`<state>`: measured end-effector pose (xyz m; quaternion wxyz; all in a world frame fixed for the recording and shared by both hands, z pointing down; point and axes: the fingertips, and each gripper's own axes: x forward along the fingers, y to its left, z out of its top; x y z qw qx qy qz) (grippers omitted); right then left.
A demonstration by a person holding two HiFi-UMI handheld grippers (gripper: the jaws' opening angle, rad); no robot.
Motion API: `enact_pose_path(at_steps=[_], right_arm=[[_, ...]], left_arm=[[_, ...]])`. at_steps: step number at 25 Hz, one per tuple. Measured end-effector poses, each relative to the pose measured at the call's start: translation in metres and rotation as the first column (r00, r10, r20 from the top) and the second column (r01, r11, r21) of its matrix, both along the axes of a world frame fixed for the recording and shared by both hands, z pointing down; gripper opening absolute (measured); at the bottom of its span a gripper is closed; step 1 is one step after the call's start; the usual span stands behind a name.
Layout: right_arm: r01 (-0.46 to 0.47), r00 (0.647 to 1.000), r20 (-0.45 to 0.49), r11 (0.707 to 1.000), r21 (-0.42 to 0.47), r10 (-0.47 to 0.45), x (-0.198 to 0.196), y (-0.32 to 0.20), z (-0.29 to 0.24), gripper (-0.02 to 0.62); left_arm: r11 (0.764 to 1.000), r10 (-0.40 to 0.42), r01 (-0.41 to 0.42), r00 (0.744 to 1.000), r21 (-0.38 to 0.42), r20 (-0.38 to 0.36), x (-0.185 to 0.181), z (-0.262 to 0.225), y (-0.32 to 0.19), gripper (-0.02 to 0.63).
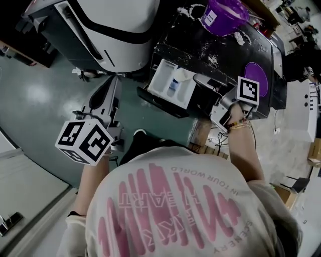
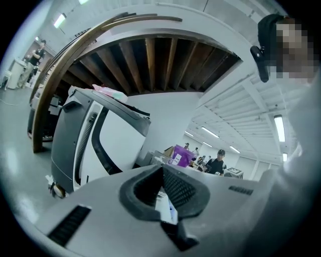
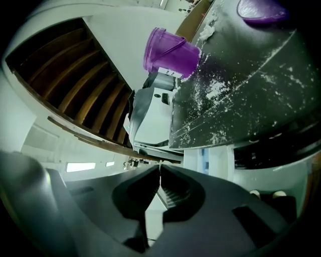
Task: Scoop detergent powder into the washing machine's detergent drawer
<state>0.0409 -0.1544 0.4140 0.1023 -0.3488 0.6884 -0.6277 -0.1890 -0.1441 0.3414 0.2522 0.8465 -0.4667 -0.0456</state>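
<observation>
Nearest the camera is the person's shirt, white with pink print. The left gripper is held out over the green floor, to the left of the washing machine and well apart from it. Its jaws are closed tip to tip, with nothing gripped between them. The right gripper is held at the front edge of the washing machine, just beside the right side of the drawer. Its jaws are also closed together, and no object is held between the pads. Whether this gripper touches the drawer cannot be told. The drawer is white, pulled out from the front of the machine, open at the top, with a blue part inside. Behind it lies the black top of the washing machine, scattered with white powder. A purple lid lies flat on this top near the right edge. At the far edge of the top stands a purple tub, open, with a white label on its side. A second machine, white with a dark band, stands to the far left.
</observation>
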Motion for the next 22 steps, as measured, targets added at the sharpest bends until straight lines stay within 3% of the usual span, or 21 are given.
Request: enact_pose_path(at_steps=[10, 22], right_arm=[[0.072, 0.984, -0.166, 0.997, 0.007, -0.07, -0.02, -0.005, 0.024, 0.005], [0.162, 0.914, -0.376, 0.987, -0.004, -0.152, -0.043, -0.012, 0.05, 0.005]], left_arm=[[0.998, -0.069, 0.069, 0.998, -0.003, 0.007, -0.02, 0.002, 0.015, 0.002], [0.991, -0.134, 0.134, 0.991, -0.011, 0.005, -0.043, 0.007, 0.027, 0.002]])
